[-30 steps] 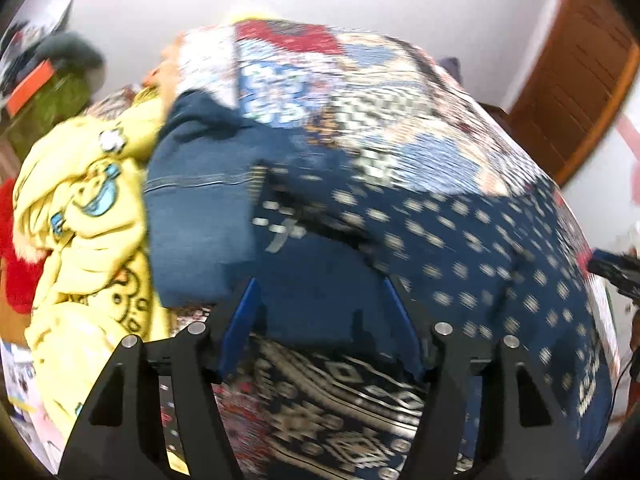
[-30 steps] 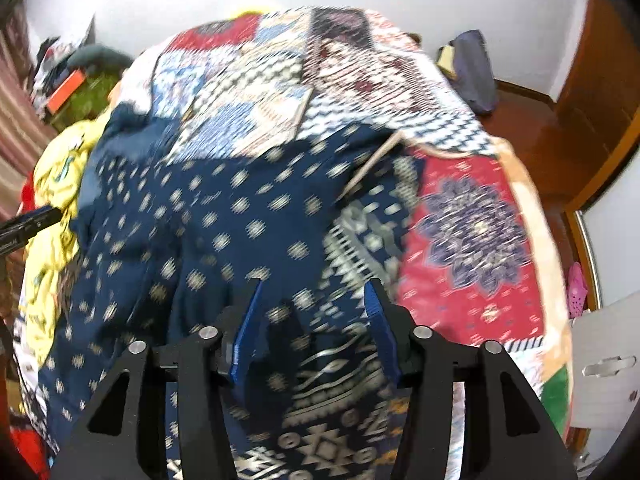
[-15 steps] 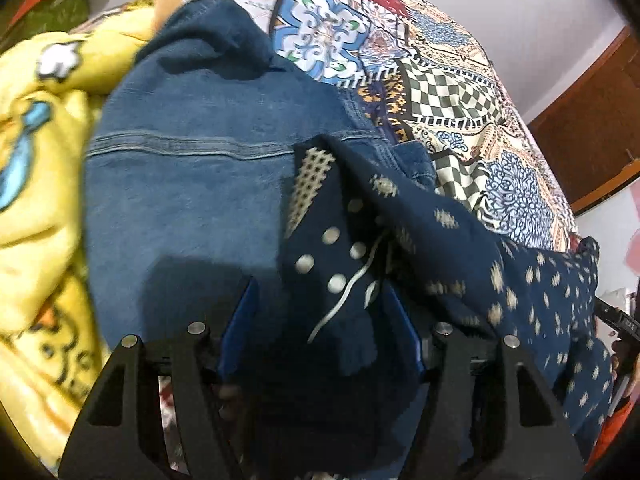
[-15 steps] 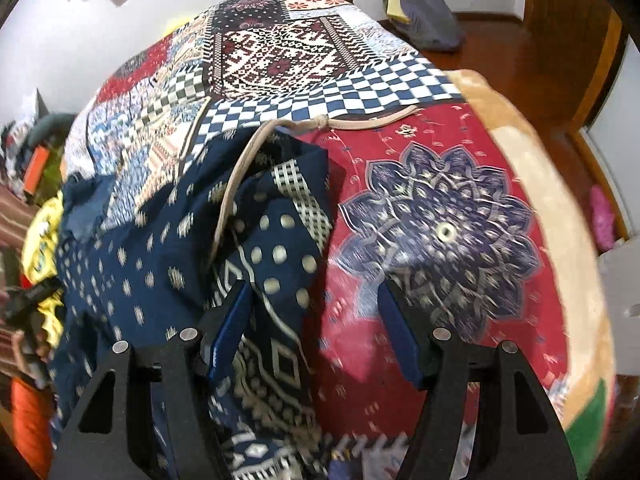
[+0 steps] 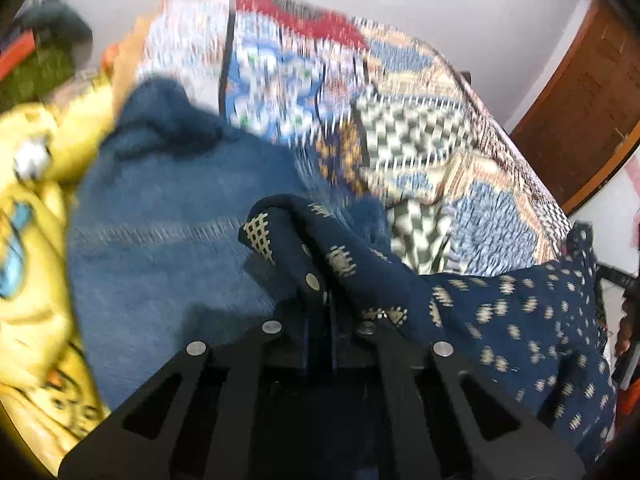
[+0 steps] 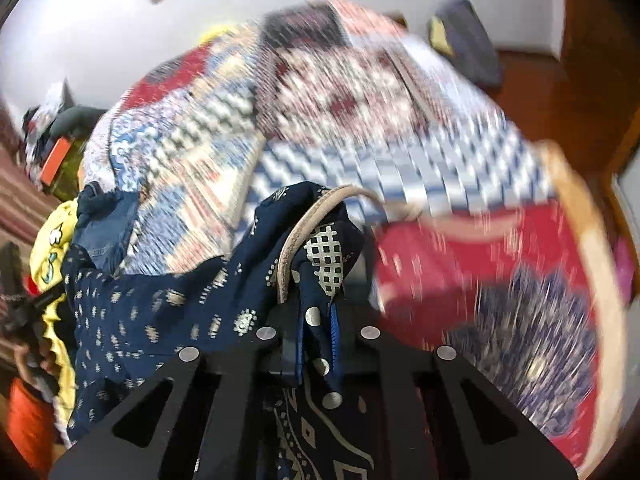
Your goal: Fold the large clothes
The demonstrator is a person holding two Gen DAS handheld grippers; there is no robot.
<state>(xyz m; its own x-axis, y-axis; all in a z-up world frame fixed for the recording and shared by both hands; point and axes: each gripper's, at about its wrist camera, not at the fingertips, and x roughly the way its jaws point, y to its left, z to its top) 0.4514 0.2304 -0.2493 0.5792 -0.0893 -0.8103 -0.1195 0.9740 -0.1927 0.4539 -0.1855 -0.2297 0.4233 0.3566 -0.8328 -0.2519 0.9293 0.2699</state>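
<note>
A navy garment (image 5: 500, 312) with pale printed motifs lies across a patchwork bedspread (image 5: 420, 136). My left gripper (image 5: 320, 308) is shut on one corner of it, the cloth bunched up over the closed fingers. In the right wrist view the same navy garment (image 6: 152, 312) stretches off to the left, and my right gripper (image 6: 318, 336) is shut on its other corner, where a beige drawstring (image 6: 296, 240) loops over the fold. Both corners are lifted slightly off the bed.
A blue denim piece (image 5: 168, 248) lies under the left corner, with a yellow cartoon-print cloth (image 5: 32, 240) at its left. The red floral quilt panel (image 6: 500, 280) lies right of the right gripper. A wooden door (image 5: 584, 92) stands at the far right.
Both grippers went from open around the garment's corners to shut on them. The corners are now bunched up and raised, and both views blur with movement.
</note>
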